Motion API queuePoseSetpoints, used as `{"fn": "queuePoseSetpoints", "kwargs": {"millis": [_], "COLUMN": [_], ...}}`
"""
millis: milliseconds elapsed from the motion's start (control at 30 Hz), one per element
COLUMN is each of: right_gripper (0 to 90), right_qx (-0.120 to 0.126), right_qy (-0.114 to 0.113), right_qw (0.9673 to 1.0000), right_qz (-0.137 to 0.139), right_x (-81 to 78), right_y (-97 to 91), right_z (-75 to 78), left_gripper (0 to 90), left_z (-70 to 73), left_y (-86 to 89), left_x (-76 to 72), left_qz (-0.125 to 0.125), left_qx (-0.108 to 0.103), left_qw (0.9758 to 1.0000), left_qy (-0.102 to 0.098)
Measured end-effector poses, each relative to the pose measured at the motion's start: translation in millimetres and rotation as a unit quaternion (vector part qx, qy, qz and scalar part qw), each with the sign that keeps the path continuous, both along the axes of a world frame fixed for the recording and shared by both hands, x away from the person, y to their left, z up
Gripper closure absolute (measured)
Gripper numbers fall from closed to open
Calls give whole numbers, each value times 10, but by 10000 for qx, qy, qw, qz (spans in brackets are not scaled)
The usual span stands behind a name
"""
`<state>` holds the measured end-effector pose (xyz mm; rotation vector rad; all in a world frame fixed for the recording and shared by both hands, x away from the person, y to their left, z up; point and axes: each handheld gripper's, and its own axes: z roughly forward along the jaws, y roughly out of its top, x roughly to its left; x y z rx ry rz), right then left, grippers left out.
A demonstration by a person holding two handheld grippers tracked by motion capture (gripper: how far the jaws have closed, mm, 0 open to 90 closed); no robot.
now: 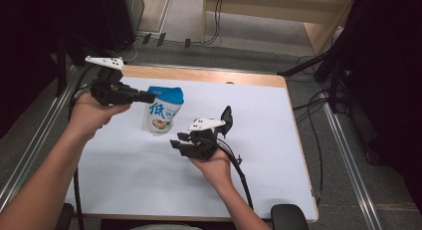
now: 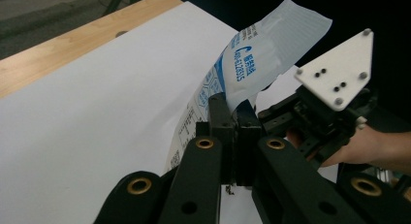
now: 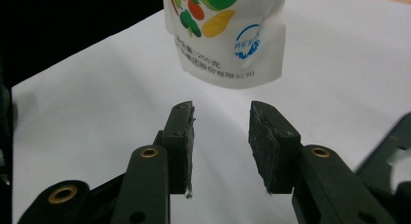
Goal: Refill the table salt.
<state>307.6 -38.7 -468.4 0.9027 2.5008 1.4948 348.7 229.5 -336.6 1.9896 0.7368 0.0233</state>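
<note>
- Left gripper [image 1: 149, 96] clamped tight on top edge of a blue-and-white pouch [image 1: 162, 110]; in the left gripper view the jaws pinch the pouch's sealed strip, no gap between the pads.
- Pouch hangs down from that grip, bottom lifted off the white table sheet [image 1: 259, 140] as far as the right gripper view tells; printed vegetables and blue logo face the right gripper.
- Right gripper [image 3: 220, 136] just below and in front of the pouch, jaws partly apart, nothing between them, pads not touching the pouch.
- In the high view the right gripper [image 1: 175, 140] sits to the right of and nearer the person than the pouch, close but apart from it.
- Beyond the grippers: bare white sheet all round, wooden table edge [image 1: 199, 73] on the far side, a black stand piece [image 1: 226, 118] just behind the right gripper.
- Nothing stands between the right gripper's jaws and the pouch's lower edge.
- Further out: floor cables, metal rails each side, dark curtains.
- Hidden or unclear: pouch top cut off in the right gripper view; the left gripper's own jaws cover the pinched strip; small print on the pouch's back too blurred to read; left hand [image 1: 92, 115] covers the gripper's handle.
</note>
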Motion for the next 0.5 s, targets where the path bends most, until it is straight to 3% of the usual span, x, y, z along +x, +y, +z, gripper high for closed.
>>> {"fn": "queuePoseSetpoints", "kwargs": {"millis": [400, 500], "right_gripper": [573, 555], "right_qx": [-130, -142], "right_qy": [-89, -281], "right_qw": [9996, 9988], "right_qz": [-236, -387], "right_x": [-14, -5], "right_y": [271, 312], "right_z": [-242, -288], "left_gripper": [900, 900], "left_z": [81, 90], "left_y": [-13, -34], "left_x": [-101, -113], "left_qz": [-442, -496], "left_qx": [-304, -316], "left_qw": [9985, 9981], "left_qy": [145, 161]}}
